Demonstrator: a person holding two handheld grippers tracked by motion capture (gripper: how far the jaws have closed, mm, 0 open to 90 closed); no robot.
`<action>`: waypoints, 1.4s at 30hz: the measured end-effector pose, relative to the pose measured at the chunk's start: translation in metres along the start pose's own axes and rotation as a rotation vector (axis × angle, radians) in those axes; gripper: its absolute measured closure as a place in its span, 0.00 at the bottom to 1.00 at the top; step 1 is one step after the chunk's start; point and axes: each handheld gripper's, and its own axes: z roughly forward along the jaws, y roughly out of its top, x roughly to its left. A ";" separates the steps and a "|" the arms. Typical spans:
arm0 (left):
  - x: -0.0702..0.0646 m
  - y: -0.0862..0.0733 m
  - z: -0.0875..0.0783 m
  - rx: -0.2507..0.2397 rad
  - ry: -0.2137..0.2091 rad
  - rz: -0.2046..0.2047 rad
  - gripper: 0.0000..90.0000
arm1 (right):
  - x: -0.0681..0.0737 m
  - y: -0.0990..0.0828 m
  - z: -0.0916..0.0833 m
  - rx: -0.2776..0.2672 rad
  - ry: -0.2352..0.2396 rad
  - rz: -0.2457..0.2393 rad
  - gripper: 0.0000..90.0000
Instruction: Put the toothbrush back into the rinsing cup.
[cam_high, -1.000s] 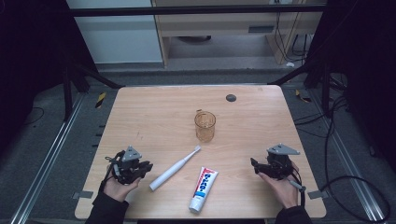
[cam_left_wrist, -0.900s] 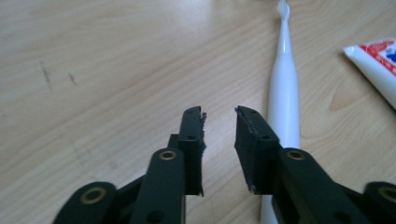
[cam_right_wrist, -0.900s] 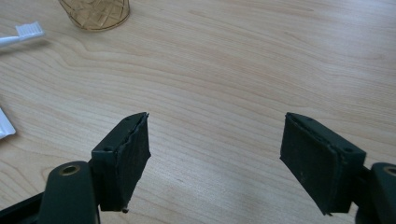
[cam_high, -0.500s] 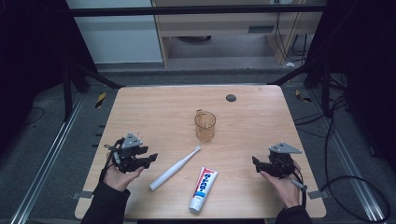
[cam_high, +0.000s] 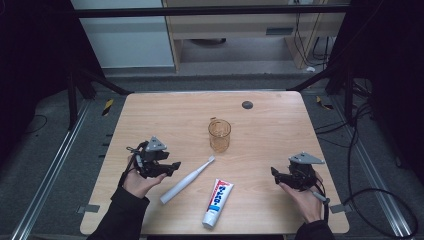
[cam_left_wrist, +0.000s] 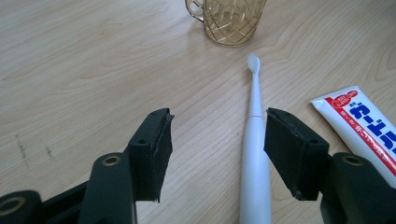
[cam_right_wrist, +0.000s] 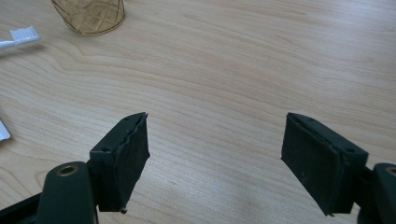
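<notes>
Since a second ago, left gripper moves right toward the electric toothbrush, jaws just opening, nothing gripped; next, straddle its handle. Right gripper gapes idle.

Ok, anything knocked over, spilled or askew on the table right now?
Nothing stands out. The cup stands upright, the toothbrush and toothpaste tube lie flat and apart on the table, with no spill visible.

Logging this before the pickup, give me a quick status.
Left gripper just opened, nothing gripped; right gripper open, idle. Toothbrush flat on table, between left jaws. Path clear.
</notes>
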 end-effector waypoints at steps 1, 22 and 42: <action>-0.001 0.001 0.002 0.005 -0.003 0.005 0.44 | 0.000 0.000 0.000 0.000 0.000 -0.001 0.26; -0.021 0.000 0.046 0.167 -0.037 0.069 0.45 | 0.000 -0.002 0.003 0.021 0.012 -0.008 0.27; -0.025 0.004 0.071 0.289 -0.073 0.084 0.57 | 0.003 -0.002 0.005 0.037 0.039 -0.022 0.30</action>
